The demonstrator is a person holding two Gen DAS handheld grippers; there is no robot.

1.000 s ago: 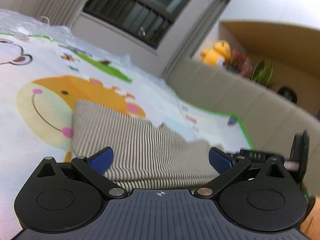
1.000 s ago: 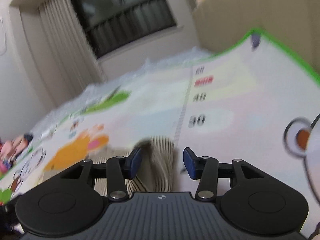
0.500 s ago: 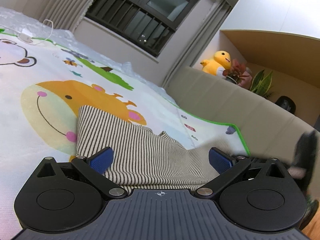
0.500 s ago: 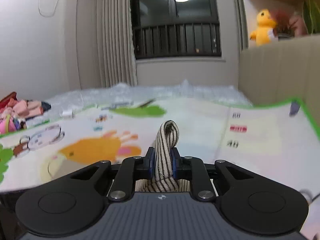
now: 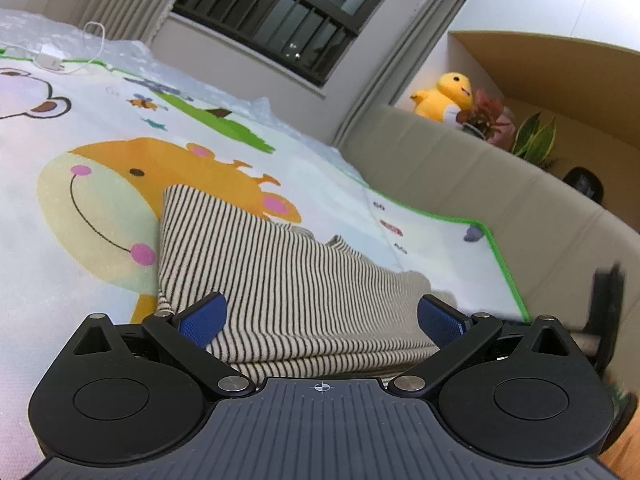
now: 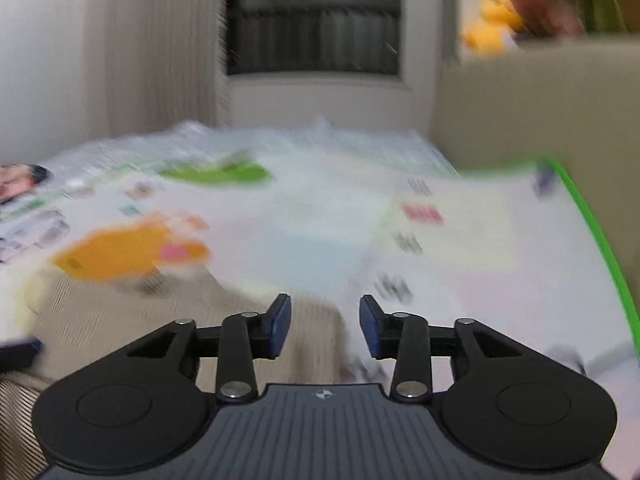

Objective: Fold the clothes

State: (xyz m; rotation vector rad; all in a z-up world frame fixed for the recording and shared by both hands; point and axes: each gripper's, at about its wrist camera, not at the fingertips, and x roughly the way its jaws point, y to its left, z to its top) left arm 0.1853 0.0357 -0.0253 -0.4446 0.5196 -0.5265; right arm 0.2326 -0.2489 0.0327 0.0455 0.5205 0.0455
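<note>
A black-and-cream striped garment [image 5: 288, 280] lies folded on the cartoon play mat [image 5: 100, 200]. My left gripper [image 5: 320, 316] is wide open, low over the garment's near edge, with nothing between its blue pads [image 5: 202, 316]. In the right wrist view, which is blurred by motion, my right gripper [image 6: 325, 326] is open and empty. The striped garment [image 6: 120, 320] lies just ahead and to its left. The right gripper's black body [image 5: 606, 316] shows at the right edge of the left wrist view.
A beige sofa [image 5: 480, 184] borders the mat's green right edge. A yellow plush duck [image 5: 444, 96], flowers and a plant stand on the ledge behind it. A white charger and cable [image 5: 56, 60] lie at the mat's far left. Toys [image 6: 20, 180] lie at far left.
My right gripper was shut on a raised fold of the striped garment half a second ago; now it has let go and is open. The left gripper stays open over the garment.
</note>
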